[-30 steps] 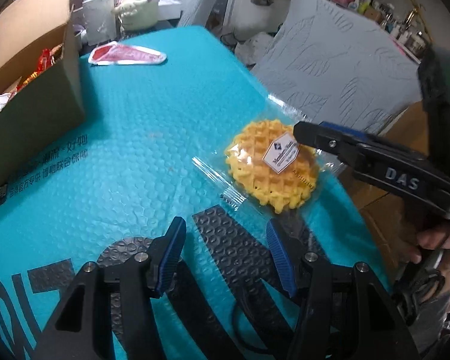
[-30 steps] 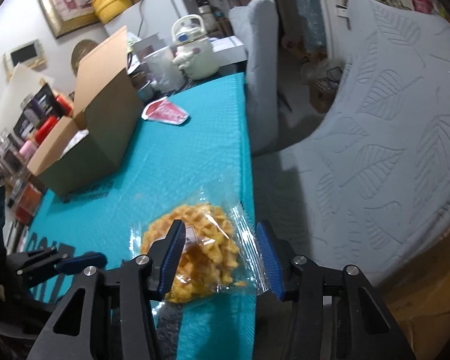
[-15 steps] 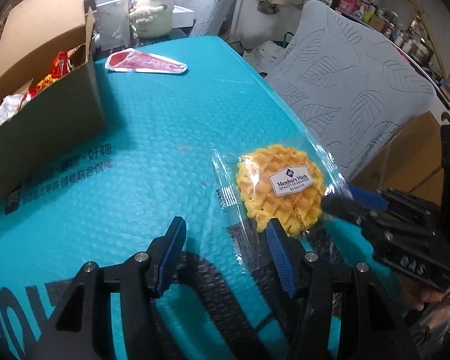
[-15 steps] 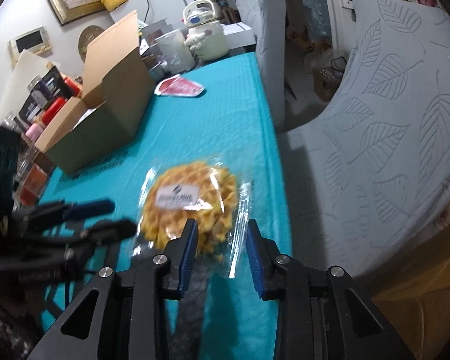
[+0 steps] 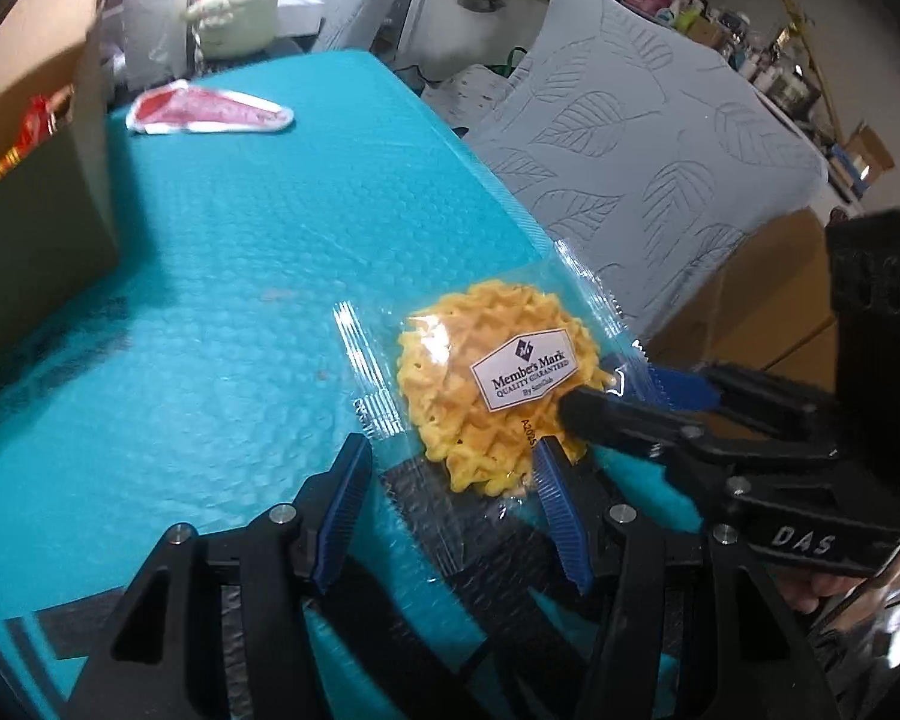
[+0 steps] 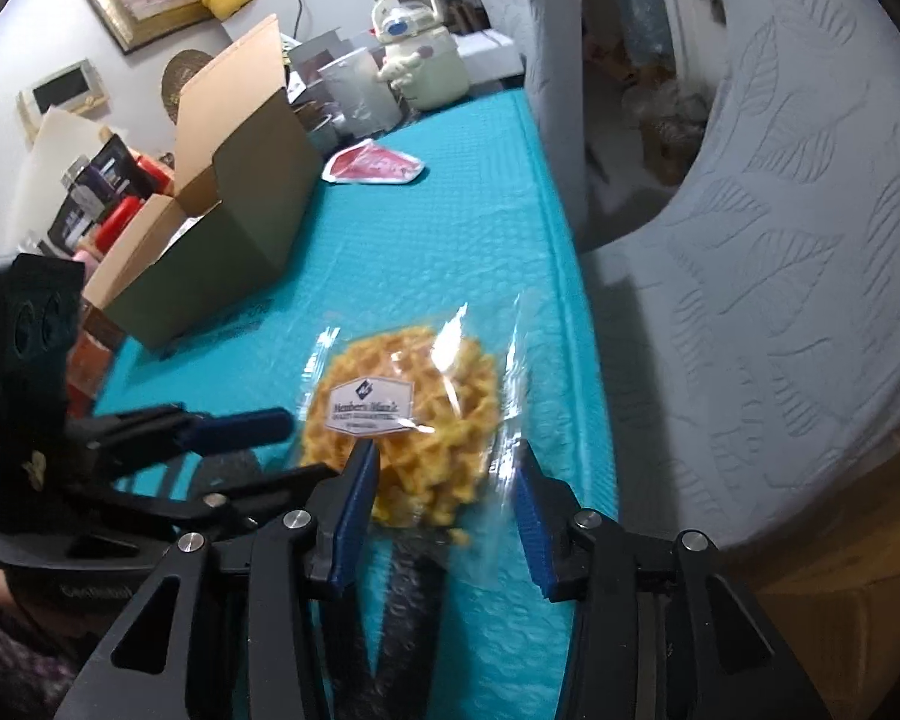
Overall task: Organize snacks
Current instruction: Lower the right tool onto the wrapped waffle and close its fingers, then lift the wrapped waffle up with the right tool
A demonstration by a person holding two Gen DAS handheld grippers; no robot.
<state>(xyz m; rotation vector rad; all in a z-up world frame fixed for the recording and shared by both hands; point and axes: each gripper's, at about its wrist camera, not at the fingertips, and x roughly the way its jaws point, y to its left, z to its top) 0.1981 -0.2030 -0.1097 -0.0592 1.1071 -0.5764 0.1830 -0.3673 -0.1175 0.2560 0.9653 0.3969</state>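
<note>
The right gripper (image 6: 444, 516), half closed a moment ago, has spread its jaws wide around the near edge of the waffle (image 6: 405, 414), which has slid closer to the left gripper (image 5: 450, 516). In the left wrist view the right gripper's fingers (image 5: 630, 414) lie over the waffle's right side, one above and one below the wrapper. The left gripper stays spread, its right pad touching the wrapper. The waffle lies by the table's (image 5: 222, 252) right edge. An open box (image 6: 222, 240) stands along the left edge, a red packet (image 6: 372, 165) lies near the far end, and a chair (image 6: 780, 240) crowds the right edge.
</note>
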